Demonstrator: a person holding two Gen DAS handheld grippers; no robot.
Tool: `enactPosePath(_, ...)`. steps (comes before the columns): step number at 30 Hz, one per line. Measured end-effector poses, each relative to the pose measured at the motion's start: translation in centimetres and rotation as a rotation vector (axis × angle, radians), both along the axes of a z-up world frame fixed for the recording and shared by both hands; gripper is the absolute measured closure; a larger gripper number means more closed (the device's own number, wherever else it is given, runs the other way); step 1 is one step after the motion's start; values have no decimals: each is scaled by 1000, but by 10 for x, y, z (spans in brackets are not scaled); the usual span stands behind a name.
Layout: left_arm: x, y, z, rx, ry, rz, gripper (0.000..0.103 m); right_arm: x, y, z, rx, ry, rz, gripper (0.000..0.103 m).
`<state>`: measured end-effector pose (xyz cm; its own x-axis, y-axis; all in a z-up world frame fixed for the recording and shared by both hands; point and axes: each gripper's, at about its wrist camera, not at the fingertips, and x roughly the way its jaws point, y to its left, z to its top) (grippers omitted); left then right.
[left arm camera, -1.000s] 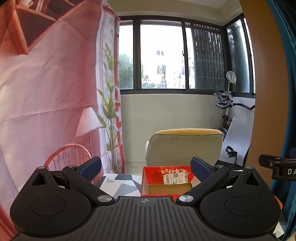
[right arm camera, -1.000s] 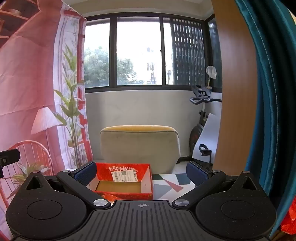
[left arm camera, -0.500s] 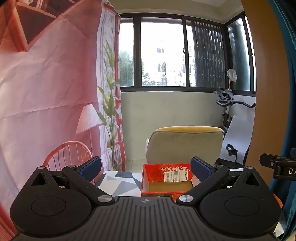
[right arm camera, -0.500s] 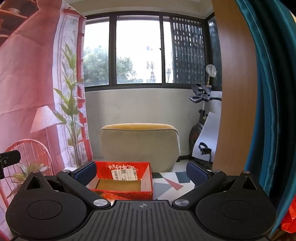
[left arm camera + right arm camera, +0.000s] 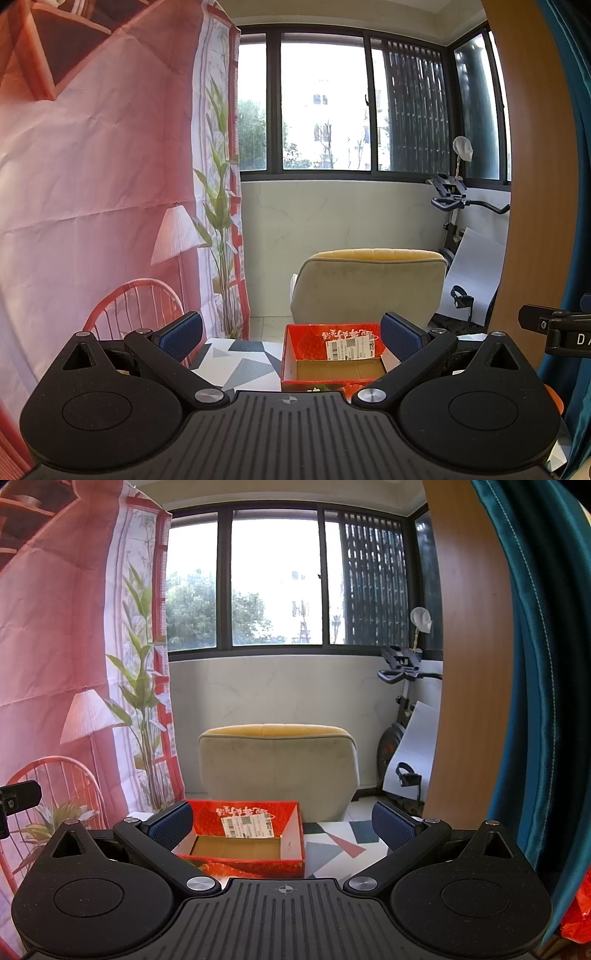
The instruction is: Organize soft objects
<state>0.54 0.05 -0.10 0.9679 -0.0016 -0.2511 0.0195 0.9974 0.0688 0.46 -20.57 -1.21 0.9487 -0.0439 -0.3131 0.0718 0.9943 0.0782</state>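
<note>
A red cardboard box [image 5: 332, 354] with a white barcode label stands open and empty on a table with a grey-and-white geometric top [image 5: 243, 365]. In the right wrist view the same red box [image 5: 243, 834] sits ahead and left of centre. My left gripper [image 5: 291, 334] is open, held above the table's near side with nothing between its blue pads. My right gripper [image 5: 282, 821] is open too and holds nothing. No soft object shows in either view, apart from a red scrap [image 5: 578, 915] at the right edge.
A beige chair with a yellow top [image 5: 369, 284] stands behind the table. A pink printed backdrop [image 5: 92, 184] hangs on the left, a teal curtain [image 5: 546, 664] and wooden panel on the right. An exercise bike [image 5: 402, 709] stands by the window.
Both views have tilted down a little, so the red box shows more of its inside and the table top is more exposed. Both grippers stay open.
</note>
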Motion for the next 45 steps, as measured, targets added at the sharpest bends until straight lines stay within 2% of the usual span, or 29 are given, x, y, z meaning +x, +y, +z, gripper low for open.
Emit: enactPosePath(45, 1, -1, -2, -2, 6, -1, 0, 3, 0, -3, 0, 7, -1, 0)
